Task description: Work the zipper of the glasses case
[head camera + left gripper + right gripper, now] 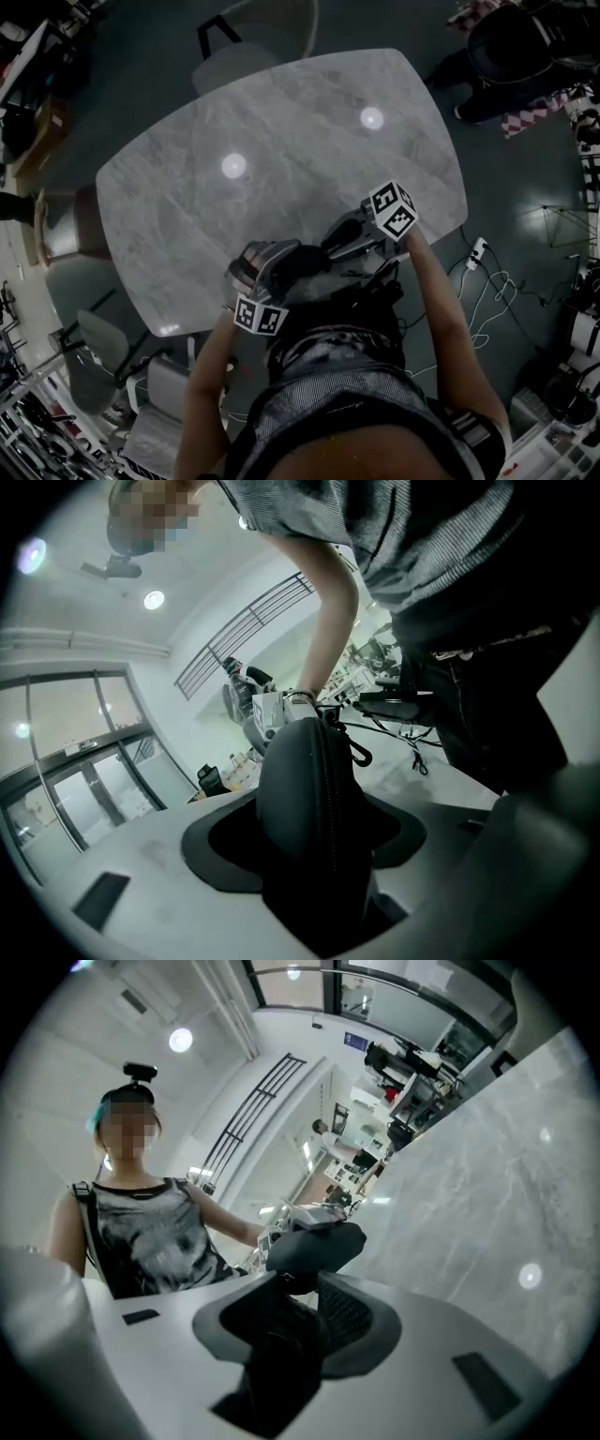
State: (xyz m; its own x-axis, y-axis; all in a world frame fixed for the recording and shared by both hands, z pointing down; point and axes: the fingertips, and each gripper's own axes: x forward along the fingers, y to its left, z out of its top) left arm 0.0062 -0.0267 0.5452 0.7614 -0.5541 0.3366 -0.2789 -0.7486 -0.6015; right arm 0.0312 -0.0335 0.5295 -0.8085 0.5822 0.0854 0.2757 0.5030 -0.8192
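The glasses case point(309, 799) stands at the middle of the left gripper view. Its long axis runs from the bottom centre of the frame up to a rounded far end, pointing away from the camera. The zipper point(330, 799) runs along that axis, just right of the case's midline and facing the camera. A small dark clip point(361, 755) hangs at the far end, to the right.

The near end of the case is buried between the jaws of the left gripper point(314, 850) and cannot be seen. Those jaws stand wide and clamp the case by its two flanks.

In the right gripper view only one end of the case shows, a foreshortened dark lump at the frame's middle. The right gripper point(305, 1312) has its jaws partly apart with that end at their tips; whether the pads press on it is hard to make out.

In the dim head view the case lies slanted from lower left to upper right between the grippers, over the near edge of the table point(281, 141), barely separable from the dark clothing below it.
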